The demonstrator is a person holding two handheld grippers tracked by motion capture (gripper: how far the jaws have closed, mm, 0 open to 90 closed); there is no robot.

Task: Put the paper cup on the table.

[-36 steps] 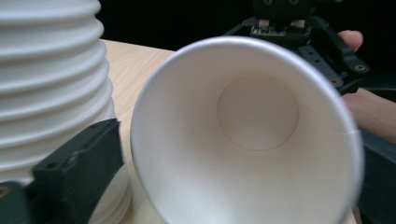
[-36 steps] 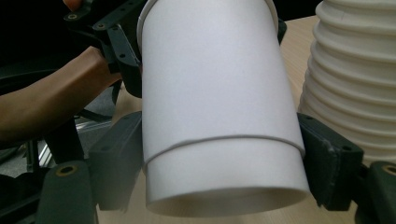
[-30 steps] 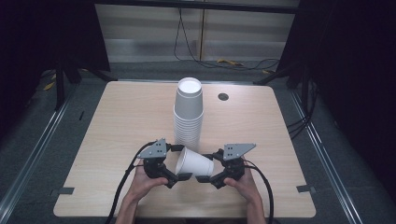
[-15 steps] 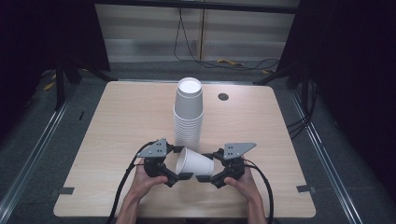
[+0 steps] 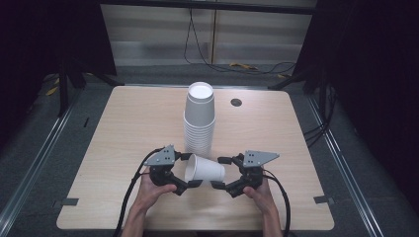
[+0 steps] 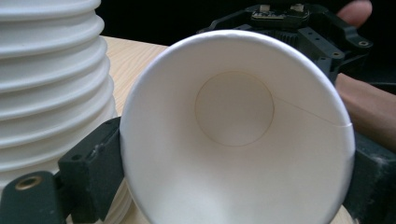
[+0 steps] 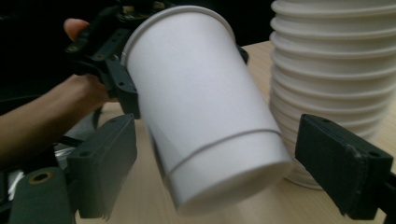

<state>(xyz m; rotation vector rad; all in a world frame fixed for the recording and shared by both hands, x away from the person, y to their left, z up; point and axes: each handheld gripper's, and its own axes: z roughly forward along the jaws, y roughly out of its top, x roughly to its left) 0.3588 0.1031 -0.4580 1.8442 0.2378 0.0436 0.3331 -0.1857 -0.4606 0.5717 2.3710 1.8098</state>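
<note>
Surface: light wooden table [image 5: 128, 128] with rounded corners, set on a grey floor with dark surroundings; a small dark round inset [image 5: 236, 102] sits in the far right part of the tabletop.

Stack: tall upside-down stack of white paper cups [image 5: 199, 121] stands near the middle of the table, rims forming ridges down its lower half; it also shows at the left edge of the left gripper view [image 6: 51, 84] and at the right of the right gripper view [image 7: 336, 70].

Single cup: one white paper cup [image 5: 203, 170] lies on its side between the two grippers, just in front of the stack, with its open mouth toward the person's left and its base toward the right.

Left gripper: left gripper [image 5: 190, 170] has its jaws on either side of the cup's rim, clamped on it; the left gripper view looks straight into the cup's mouth [image 6: 233, 140], a jaw pressed against each side of the rim.

Right gripper: right gripper [image 5: 216, 173] stands wide at the cup's base end; in the right gripper view the cup [image 7: 205, 107] tilts between the jaws with a clear gap to the right-hand jaw, while the left-hand jaw is just beside the wall, contact not clear.

Hands: left hand [image 5: 153, 190] and right hand [image 5: 259, 192] grip the gripper bodies at the near edge of the table.
</note>
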